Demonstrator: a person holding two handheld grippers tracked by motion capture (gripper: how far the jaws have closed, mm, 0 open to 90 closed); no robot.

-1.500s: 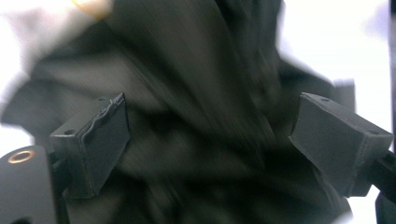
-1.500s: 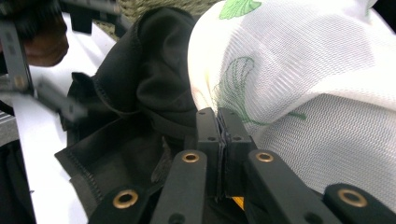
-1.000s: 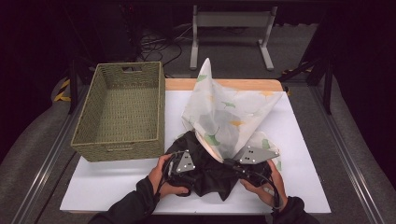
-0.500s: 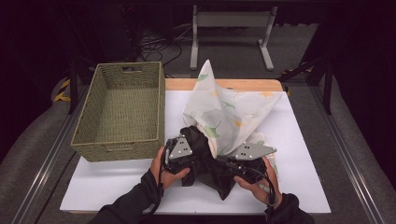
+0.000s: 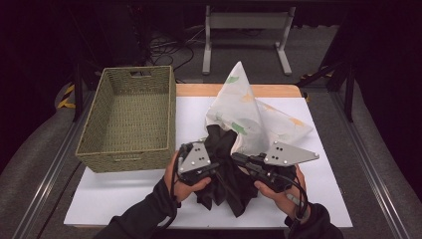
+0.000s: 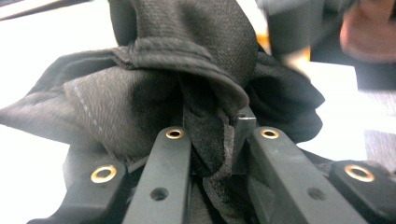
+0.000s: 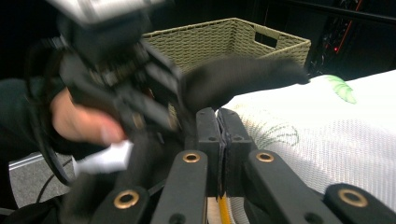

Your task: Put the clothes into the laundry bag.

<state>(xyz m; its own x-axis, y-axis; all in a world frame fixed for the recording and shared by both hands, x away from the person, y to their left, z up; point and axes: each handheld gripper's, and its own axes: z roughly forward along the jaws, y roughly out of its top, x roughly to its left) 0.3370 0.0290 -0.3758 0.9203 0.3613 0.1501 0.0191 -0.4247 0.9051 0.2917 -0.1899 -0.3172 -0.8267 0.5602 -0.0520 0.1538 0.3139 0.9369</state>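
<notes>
A black garment (image 5: 226, 189) hangs bunched between my two grippers above the white table top (image 5: 119, 194). My left gripper (image 5: 218, 168) has just been closing, and a thick fold of the black garment (image 6: 187, 56) is now pinched between the jaws of the left gripper (image 6: 215, 135). My right gripper (image 5: 238, 159) points left at the same cloth. In the right gripper view, the right gripper (image 7: 218, 114) has its jaws pressed together on a thin edge of the garment (image 7: 243, 79). The person's other hand and gripper show blurred at the left of that view.
A white cloth with green and orange prints (image 5: 249, 114) lies heaped behind the garment, one corner peaked up. A woven basket (image 5: 129, 154) stands at the table's left side. A metal stand (image 5: 244, 30) is on the floor beyond the table.
Both hands have risen and lifted the black garment off the table. The left gripper's jaws went from open to closed on the cloth. The hands have drawn slightly apart.
</notes>
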